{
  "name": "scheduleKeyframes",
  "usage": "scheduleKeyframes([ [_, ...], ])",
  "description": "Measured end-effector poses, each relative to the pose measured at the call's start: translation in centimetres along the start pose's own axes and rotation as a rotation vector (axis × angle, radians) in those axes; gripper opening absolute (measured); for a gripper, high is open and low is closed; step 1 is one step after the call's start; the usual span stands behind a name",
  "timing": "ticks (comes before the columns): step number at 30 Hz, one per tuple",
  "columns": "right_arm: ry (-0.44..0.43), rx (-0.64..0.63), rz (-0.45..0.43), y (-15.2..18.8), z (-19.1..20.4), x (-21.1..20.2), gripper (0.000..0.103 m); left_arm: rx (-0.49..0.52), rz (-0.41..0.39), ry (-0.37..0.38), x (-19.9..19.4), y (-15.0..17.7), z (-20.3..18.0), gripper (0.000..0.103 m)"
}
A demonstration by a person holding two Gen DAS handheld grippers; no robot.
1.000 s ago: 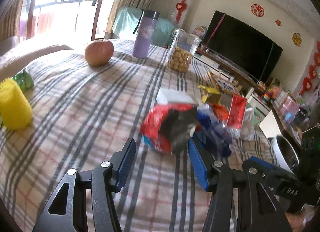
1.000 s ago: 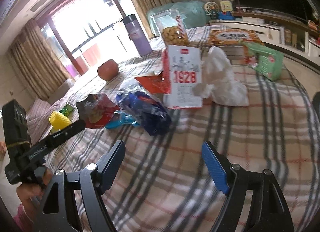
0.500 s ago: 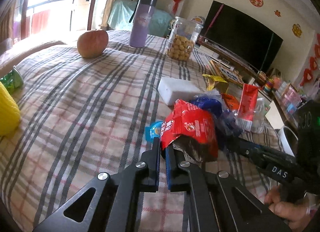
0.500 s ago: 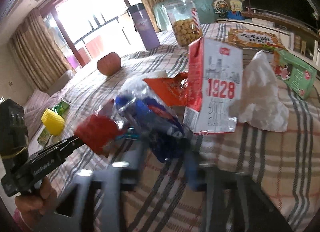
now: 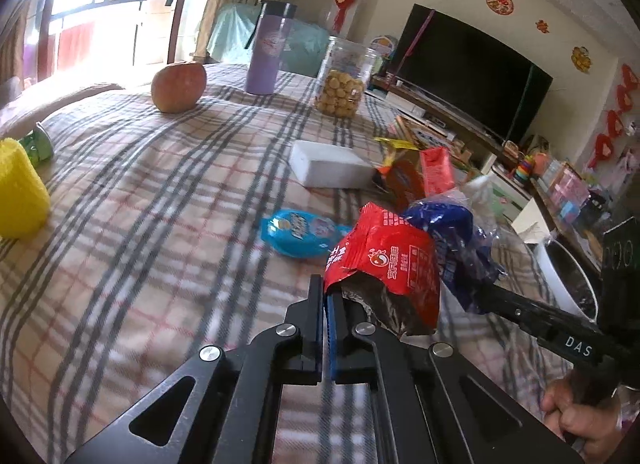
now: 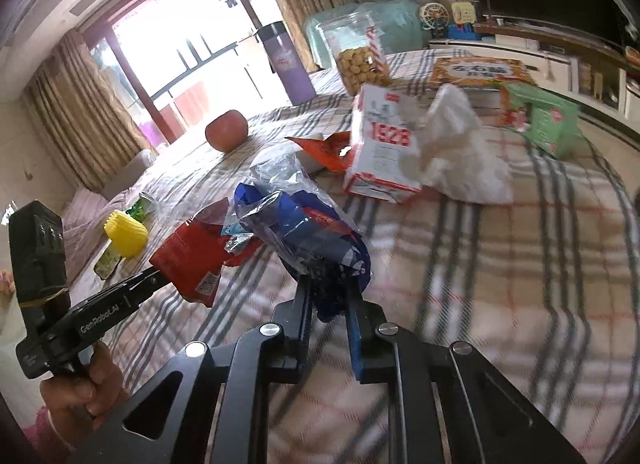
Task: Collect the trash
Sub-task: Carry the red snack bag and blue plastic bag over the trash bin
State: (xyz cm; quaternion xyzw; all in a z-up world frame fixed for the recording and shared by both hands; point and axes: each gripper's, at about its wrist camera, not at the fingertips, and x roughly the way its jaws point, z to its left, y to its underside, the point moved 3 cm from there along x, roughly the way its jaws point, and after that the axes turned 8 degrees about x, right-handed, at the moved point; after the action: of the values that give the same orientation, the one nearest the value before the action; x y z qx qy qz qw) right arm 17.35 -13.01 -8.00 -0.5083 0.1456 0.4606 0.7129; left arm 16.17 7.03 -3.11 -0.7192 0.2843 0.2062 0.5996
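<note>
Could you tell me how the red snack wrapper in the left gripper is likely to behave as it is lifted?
The red snack wrapper looks thin and crinkled, so probably floppy and light. Its foil lining gapes open, so crumbs might spill.

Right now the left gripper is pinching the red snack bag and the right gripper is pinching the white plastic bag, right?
Not quite. The left gripper does pinch the red snack bag, but the right gripper is closing on the blue wrapper, as the right wrist view shows. The white plastic bag lies untouched on the tablecloth.
</note>
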Motion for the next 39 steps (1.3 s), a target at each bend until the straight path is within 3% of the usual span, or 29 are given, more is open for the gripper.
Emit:
scheduleKeyframes([
  [24,0.140,0.161,-0.130,1.3,-9.4,-9.8,0.015,0.169,0.033,0.188,2.1,-0.5,-12.3,0.000],
  [39,0.239,0.259,-0.229,1.1,-15.5,-15.6,0.015,0.276,0.042,0.284,6.2,-2.4,-20.1,0.000],
])
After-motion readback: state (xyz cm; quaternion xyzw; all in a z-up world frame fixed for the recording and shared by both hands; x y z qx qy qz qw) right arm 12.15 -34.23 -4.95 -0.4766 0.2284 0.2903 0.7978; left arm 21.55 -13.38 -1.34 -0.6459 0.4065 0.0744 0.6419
